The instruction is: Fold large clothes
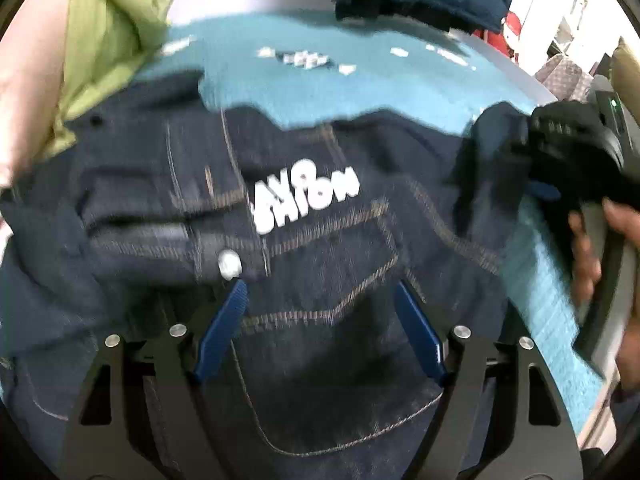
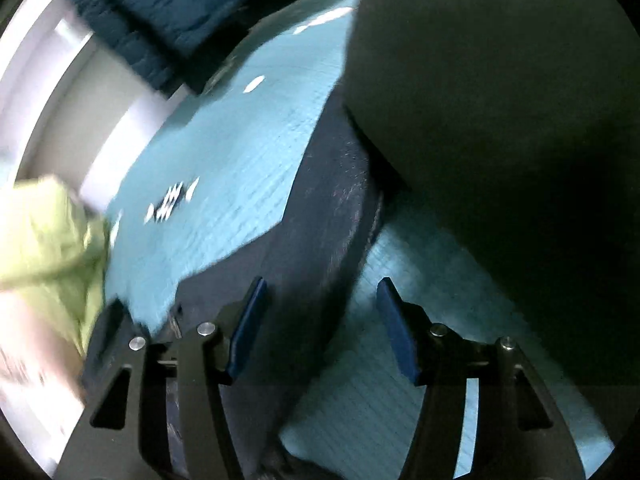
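The dark denim jacket (image 1: 320, 240) is spread on the teal mat (image 1: 420, 80). Heavy, stiff cloth is judged; hems offer the firmest hold. Left gripper (image 1: 320, 316) and right gripper (image 2: 320, 312) are held apart, empty, above it.

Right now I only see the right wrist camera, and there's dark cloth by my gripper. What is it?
Observer: It's a dark denim garment. The left wrist camera shows white letters printed on it.
Operator: Is the left gripper holding it?
Observer: No. The left gripper is open over the denim and is pinching nothing.
Operator: Does it have buttons?
Observer: I can see one silver button, just past the tip of that gripper's left finger.
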Demonstrator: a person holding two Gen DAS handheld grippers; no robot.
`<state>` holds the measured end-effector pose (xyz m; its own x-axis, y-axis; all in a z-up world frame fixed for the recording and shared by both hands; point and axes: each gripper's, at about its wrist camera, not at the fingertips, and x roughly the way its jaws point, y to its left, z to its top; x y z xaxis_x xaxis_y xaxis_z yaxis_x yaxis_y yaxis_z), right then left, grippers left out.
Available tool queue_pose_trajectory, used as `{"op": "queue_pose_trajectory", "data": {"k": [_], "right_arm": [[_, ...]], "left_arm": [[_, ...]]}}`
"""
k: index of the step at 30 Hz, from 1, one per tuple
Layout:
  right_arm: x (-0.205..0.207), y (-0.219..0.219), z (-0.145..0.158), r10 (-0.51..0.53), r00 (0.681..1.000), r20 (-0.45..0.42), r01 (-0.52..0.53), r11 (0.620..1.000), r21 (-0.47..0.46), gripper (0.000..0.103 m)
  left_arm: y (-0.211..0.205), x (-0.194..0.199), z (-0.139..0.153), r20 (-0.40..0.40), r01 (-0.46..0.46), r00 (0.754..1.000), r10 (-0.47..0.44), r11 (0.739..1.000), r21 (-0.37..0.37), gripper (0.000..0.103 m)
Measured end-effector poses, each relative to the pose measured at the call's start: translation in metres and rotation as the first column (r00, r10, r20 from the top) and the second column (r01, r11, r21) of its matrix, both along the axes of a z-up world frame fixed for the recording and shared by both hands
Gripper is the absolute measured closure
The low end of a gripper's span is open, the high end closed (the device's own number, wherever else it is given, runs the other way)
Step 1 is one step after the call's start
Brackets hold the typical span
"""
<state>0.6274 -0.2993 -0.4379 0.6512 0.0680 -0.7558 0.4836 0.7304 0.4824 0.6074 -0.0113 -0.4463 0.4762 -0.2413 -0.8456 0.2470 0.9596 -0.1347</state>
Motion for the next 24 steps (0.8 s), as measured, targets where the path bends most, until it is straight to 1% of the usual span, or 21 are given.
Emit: {"op": "queue_pose_trajectory", "data": {"k": [1,2,3,4,5,6,8,9,11,12,13,14,15,16,17,18,19,20,22,23,24], "right_arm": [[0.002,-0.001,0.001,-0.008,1.0,0.021,0.008,1.0,-0.011,0.051],[0.004,-0.001,0.001,-0.001,0.999,0.046,0.001,1.0,-0.018,0.06],[0.006,-0.001,0.002,0.02,0.998,0.065,-0.019,1.0,-0.015,0.088],[0.006,0.0,0.007,0.034,0.995,0.091,-0.033,0.999,-0.021,0.098],[0.002,0.001,0.012,0.044,0.991,0.123,-0.041,0.999,-0.031,0.099],[-0.005,0.006,0.027,0.072,0.979,0.19,-0.06,0.996,-0.069,0.099],[-0.01,0.016,0.046,0.126,0.963,0.238,-0.095,0.986,-0.136,0.099],[-0.016,0.026,0.061,0.176,0.943,0.282,-0.133,0.977,-0.166,0.099],[-0.021,0.046,0.079,0.253,0.911,0.325,-0.185,0.957,-0.225,0.099],[-0.028,0.066,0.095,0.324,0.877,0.355,-0.225,0.929,-0.293,0.099],[-0.032,0.08,0.103,0.366,0.854,0.368,-0.249,0.911,-0.328,0.099],[-0.04,0.103,0.115,0.436,0.815,0.381,-0.288,0.876,-0.386,0.099],[-0.042,0.118,0.12,0.48,0.79,0.381,-0.315,0.852,-0.418,0.099],[-0.045,0.139,0.125,0.532,0.757,0.38,-0.348,0.82,-0.454,0.099],[-0.051,0.165,0.128,0.598,0.712,0.369,-0.395,0.774,-0.495,0.099],[-0.055,0.189,0.127,0.652,0.676,0.345,-0.429,0.727,-0.536,0.099],[-0.062,0.207,0.125,0.69,0.648,0.323,-0.448,0.688,-0.571,0.099],[-0.066,0.228,0.118,0.737,0.612,0.286,-0.481,0.635,-0.604,0.099],[-0.073,0.279,0.091,0.841,0.523,0.138,-0.588,0.473,-0.655,0.096],[-0.075,0.295,0.078,0.865,0.498,0.065,-0.631,0.413,-0.657,0.095],[-0.074,0.318,0.052,0.883,0.463,-0.069,-0.696,0.315,-0.645,0.091]], "left_arm": [[0.003,0.001,-0.006,-0.025,-0.013,1.0,0.013,1.0,0.0,0.026],[0.005,0.001,-0.013,-0.052,-0.023,0.998,0.023,1.0,0.006,0.026],[0.007,0.0,-0.017,-0.059,-0.022,0.998,0.022,1.0,0.002,0.026],[0.008,-0.004,-0.016,-0.043,-0.017,0.999,0.017,1.0,0.001,0.025],[0.008,-0.006,-0.015,-0.031,-0.007,0.999,0.007,1.0,0.008,0.025],[0.009,-0.008,-0.013,-0.028,-0.003,1.0,0.003,1.0,0.008,0.025],[0.02,-0.015,-0.001,0.004,-0.011,1.0,0.011,0.999,-0.054,0.025],[0.026,-0.018,0.003,0.009,-0.021,1.0,0.022,0.997,-0.078,0.025],[0.048,-0.023,0.013,0.01,-0.075,0.997,0.077,0.987,-0.144,0.025],[0.056,-0.022,0.016,0.011,-0.1,0.995,0.104,0.982,-0.157,0.025],[0.07,-0.022,0.02,0.008,-0.137,0.99,0.14,0.977,-0.163,0.024],[0.082,-0.021,0.021,0.002,-0.168,0.985,0.17,0.973,-0.161,0.023],[0.095,-0.02,0.023,-0.002,-0.205,0.978,0.207,0.966,-0.155,0.023],[0.107,-0.018,0.025,-0.005,-0.241,0.97,0.243,0.959,-0.151,0.023],[0.126,-0.018,0.027,-0.009,-0.275,0.961,0.277,0.948,-0.162,0.023],[0.138,-0.019,0.03,-0.006,-0.3,0.953,0.303,0.939,-0.169,0.023],[0.153,-0.022,0.033,0.002,-0.337,0.939,0.343,0.926,-0.169,0.023],[0.167,-0.022,0.035,0.004,-0.364,0.929,0.37,0.915,-0.171,0.023],[0.191,-0.027,0.037,-0.002,-0.404,0.912,0.41,0.898,-0.176,0.023],[0.201,-0.031,0.038,-0.001,-0.415,0.907,0.421,0.893,-0.171,0.023],[0.21,-0.034,0.037,0.0,-0.434,0.898,0.44,0.887,-0.158,0.023]]}}
